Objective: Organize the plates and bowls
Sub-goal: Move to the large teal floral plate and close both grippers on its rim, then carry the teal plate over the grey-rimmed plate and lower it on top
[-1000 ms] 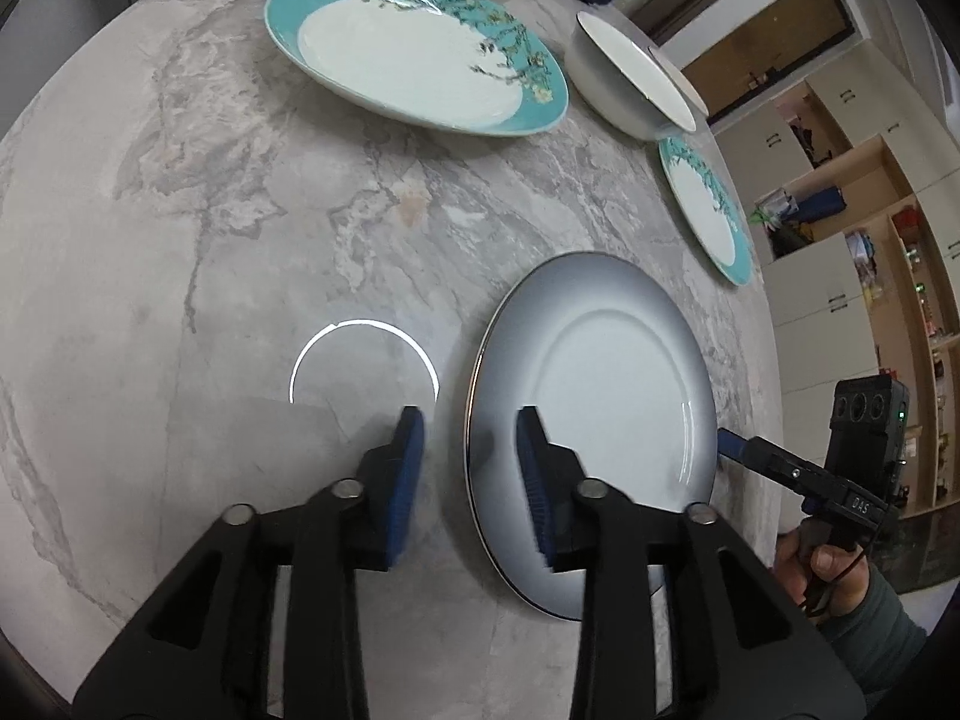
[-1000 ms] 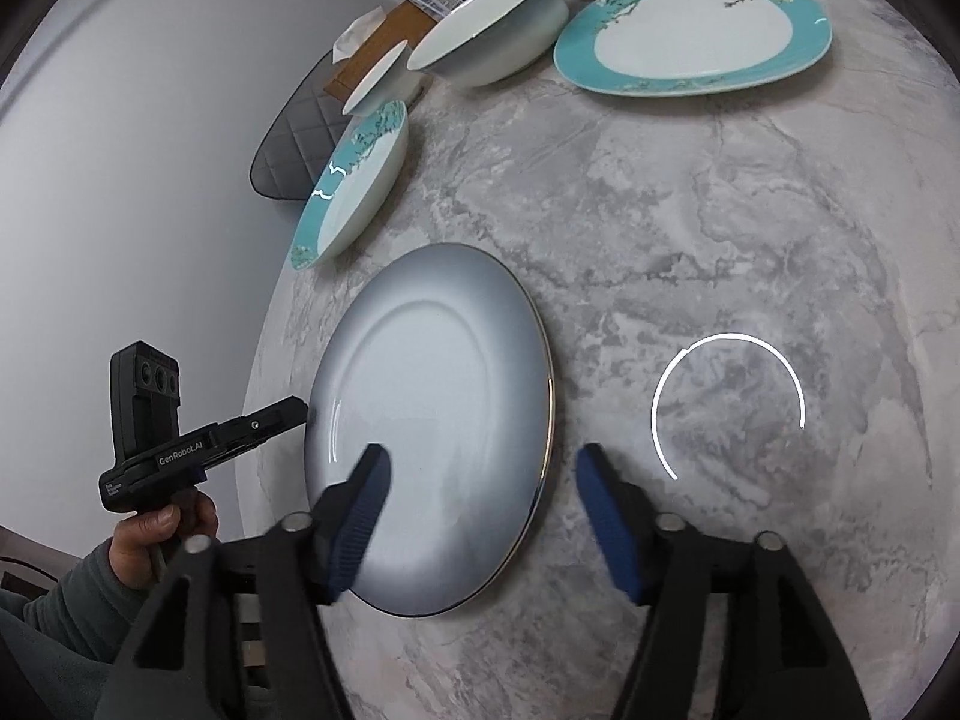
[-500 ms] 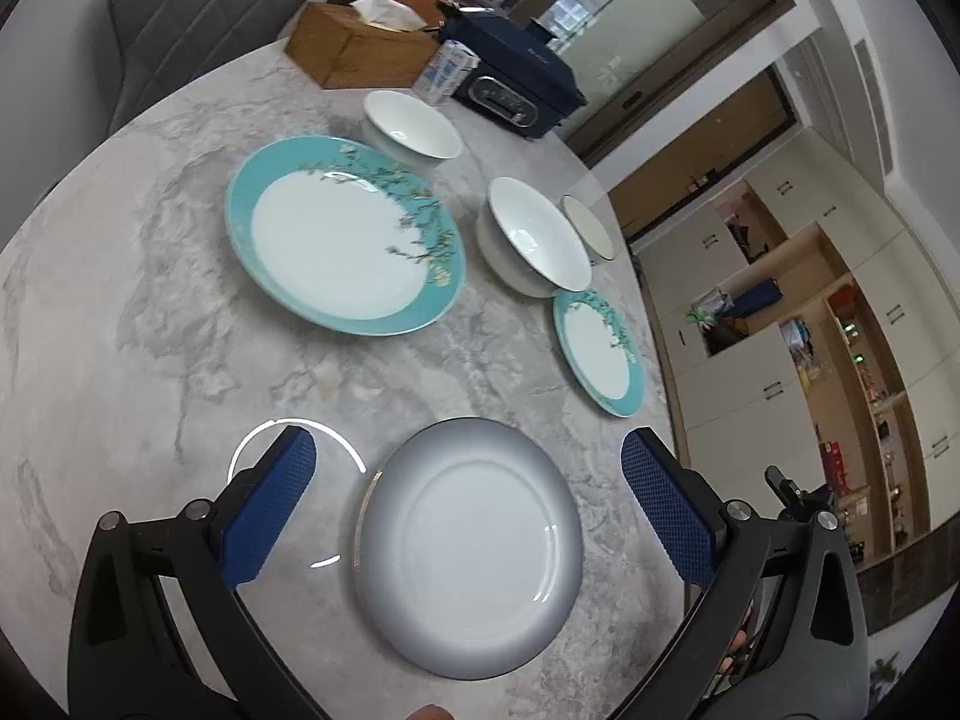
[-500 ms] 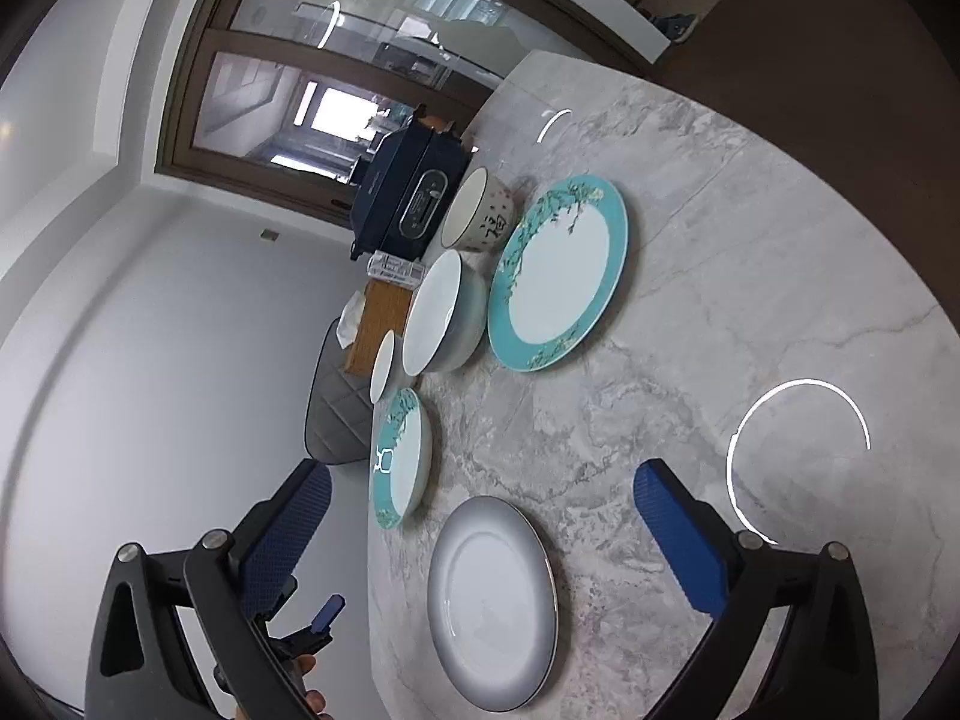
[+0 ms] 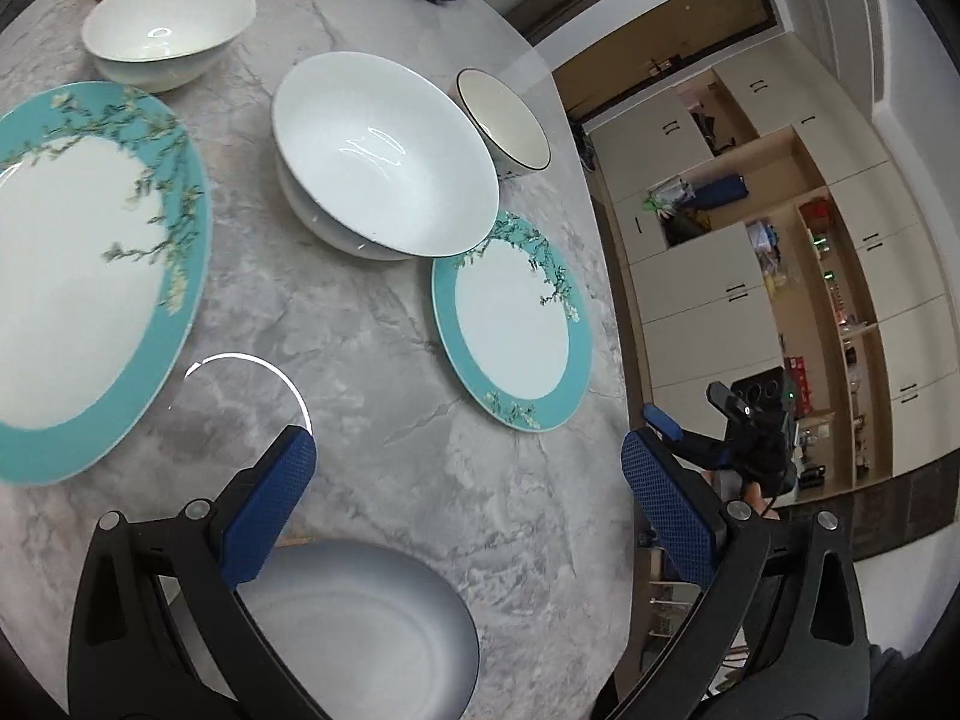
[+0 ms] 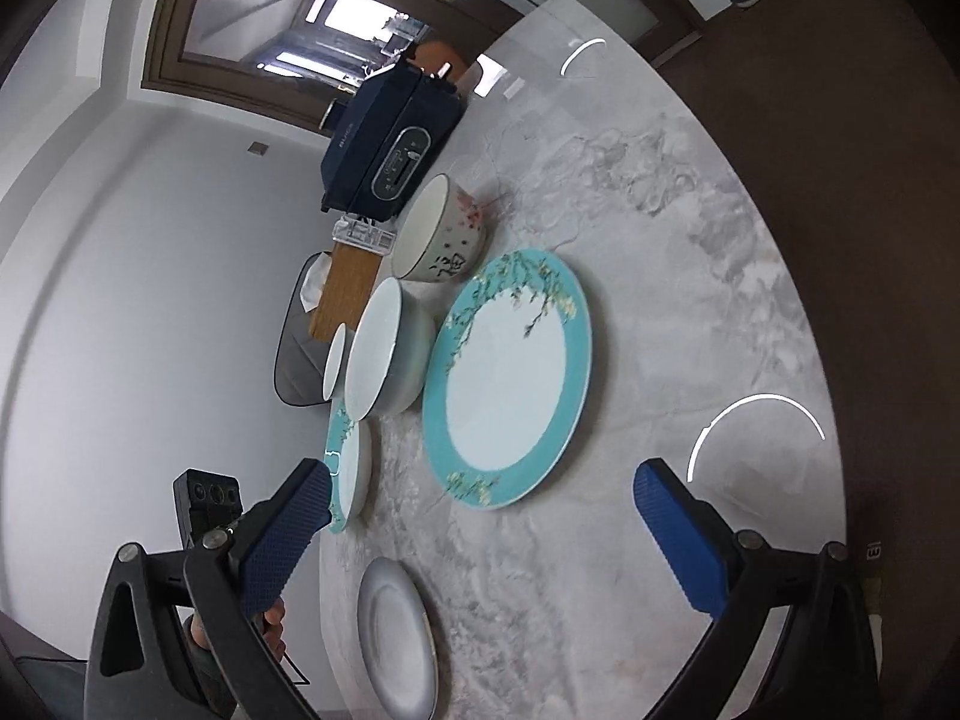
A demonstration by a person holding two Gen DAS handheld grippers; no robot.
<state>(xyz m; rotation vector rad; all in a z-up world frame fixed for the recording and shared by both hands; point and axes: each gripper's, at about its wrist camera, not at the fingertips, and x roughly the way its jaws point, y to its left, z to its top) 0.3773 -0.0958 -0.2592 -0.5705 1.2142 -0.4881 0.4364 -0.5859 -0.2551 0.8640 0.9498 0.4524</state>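
A grey plate [image 5: 360, 624] [image 6: 396, 642] lies flat near the table's front edge, just below my left gripper [image 5: 468, 456]. That gripper is wide open with nothing between its fingers. My right gripper [image 6: 483, 480] is also wide open and empty, off to the plate's right; one of its fingers [image 5: 660, 421] shows past the table edge. Ahead sit a larger teal plate [image 5: 78, 276] [image 6: 348, 468], a smaller teal plate [image 5: 510, 324] [image 6: 510, 384], a big white bowl [image 5: 384, 156] [image 6: 384, 348], a small white bowl [image 5: 168, 30] and a patterned bowl [image 5: 504, 120] [image 6: 441, 234].
The marble table [image 5: 372, 408] is round; its edge runs close to the smaller teal plate. At the far side stand a navy appliance [image 6: 390, 132] and a wooden tissue box [image 6: 348, 288], with a grey chair [image 6: 297, 366] beyond. Cabinets [image 5: 750, 240] line the room to the right.
Both grippers opened wide from around the grey plate's rims, pulled back and rose. The plate stays flat on the table. Both views now take in the bowls and teal plates.
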